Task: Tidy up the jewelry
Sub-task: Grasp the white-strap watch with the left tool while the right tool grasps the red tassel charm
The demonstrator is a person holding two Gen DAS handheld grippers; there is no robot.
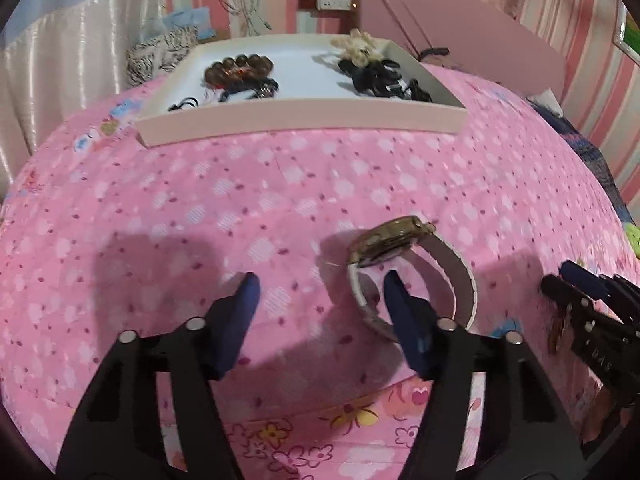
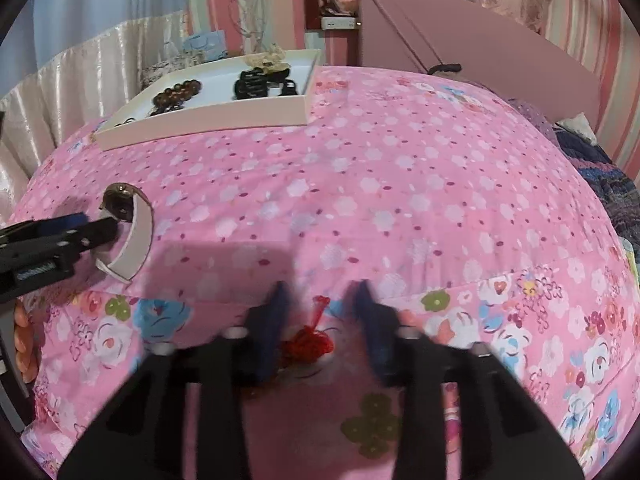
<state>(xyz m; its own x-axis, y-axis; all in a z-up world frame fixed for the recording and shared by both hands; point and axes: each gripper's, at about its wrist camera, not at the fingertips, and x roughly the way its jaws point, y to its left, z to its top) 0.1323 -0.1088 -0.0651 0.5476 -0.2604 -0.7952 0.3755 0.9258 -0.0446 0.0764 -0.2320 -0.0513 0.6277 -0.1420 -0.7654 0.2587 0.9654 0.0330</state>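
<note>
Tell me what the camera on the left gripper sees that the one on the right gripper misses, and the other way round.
Only the left wrist view shows the watch up close, with one pad of the left gripper inside its white strap loop.

Only the right wrist view shows a red thread item lying between the jaws of the right gripper.

Both show the pink flowered bedspread, the tray at its far edge holding a brown bead bracelet, and the pink box.

The left gripper [image 1: 320, 284] angles down, fingers parted — the right-hand finger [image 1: 394, 286] sits inside a loop. The right gripper [image 2: 322, 294] tilts down too, fingers narrower, blurred — whether its pads press anything is unclear.
</note>
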